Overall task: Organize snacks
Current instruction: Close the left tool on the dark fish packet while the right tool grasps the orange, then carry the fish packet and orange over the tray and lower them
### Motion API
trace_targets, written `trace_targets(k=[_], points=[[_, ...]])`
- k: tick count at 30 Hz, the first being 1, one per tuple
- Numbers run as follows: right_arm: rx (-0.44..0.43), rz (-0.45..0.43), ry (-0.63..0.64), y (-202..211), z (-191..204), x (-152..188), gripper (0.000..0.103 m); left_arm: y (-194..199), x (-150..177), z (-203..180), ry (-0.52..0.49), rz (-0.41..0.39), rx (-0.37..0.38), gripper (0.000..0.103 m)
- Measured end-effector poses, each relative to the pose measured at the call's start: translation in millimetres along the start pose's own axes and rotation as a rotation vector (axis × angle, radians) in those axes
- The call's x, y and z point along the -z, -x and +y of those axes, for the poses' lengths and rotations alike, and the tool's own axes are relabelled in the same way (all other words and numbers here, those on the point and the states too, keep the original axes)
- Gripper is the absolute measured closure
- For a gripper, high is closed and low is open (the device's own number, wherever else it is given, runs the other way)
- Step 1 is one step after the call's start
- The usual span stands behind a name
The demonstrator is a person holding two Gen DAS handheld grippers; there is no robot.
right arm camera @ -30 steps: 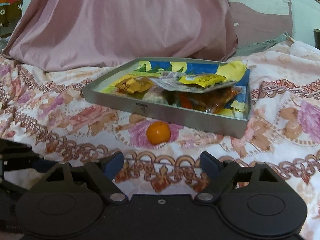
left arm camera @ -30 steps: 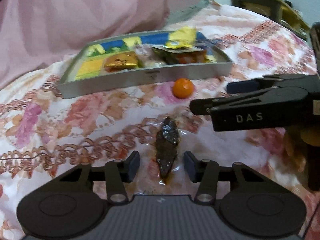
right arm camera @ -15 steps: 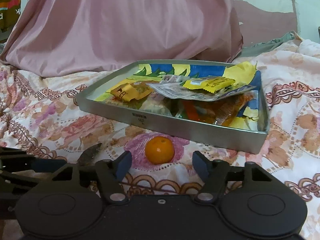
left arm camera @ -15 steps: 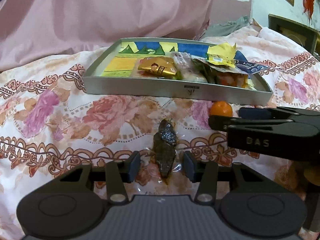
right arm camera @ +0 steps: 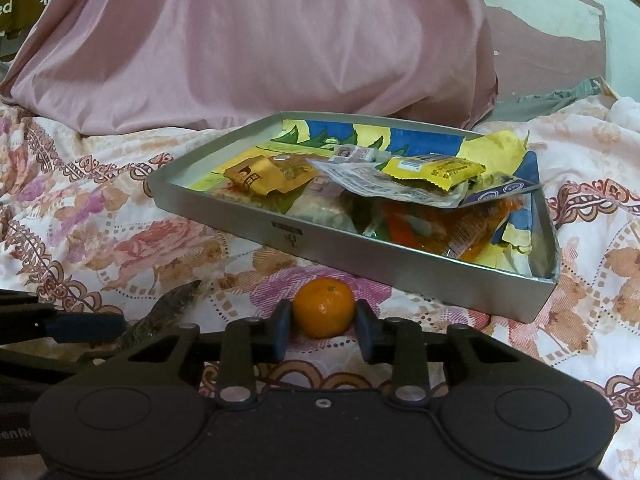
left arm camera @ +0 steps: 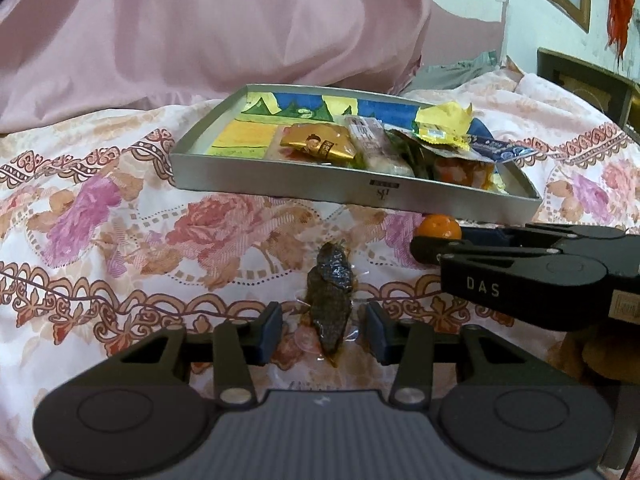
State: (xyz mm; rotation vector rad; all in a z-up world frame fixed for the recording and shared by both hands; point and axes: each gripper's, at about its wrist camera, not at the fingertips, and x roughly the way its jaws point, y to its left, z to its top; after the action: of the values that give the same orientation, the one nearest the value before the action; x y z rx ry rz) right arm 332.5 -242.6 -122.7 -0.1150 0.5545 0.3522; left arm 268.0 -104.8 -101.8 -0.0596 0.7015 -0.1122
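Straddling the small orange at twelve o'clock, the right tool has just been closing and pinches it, tray beyond toward one o'clock.

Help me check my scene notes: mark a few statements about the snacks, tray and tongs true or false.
1. The small orange lies inside the metal tray. False: it lies on the bedsheet, in front of the tray.
2. The right tongs have the orange between them. True; they have just been closing on it.
3. A dark snack lies between the left tongs. True.
4. The tray is empty. False: it holds several wrapped snacks.
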Motion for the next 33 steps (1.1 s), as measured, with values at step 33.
trace_targets(k=[33], points=[[-0.034, -0.116, 0.102, 28.1, 27.7, -11.8, 0.068, 30.9, -21.1, 12.3, 0.047, -0.220, -0.049, 0.058]])
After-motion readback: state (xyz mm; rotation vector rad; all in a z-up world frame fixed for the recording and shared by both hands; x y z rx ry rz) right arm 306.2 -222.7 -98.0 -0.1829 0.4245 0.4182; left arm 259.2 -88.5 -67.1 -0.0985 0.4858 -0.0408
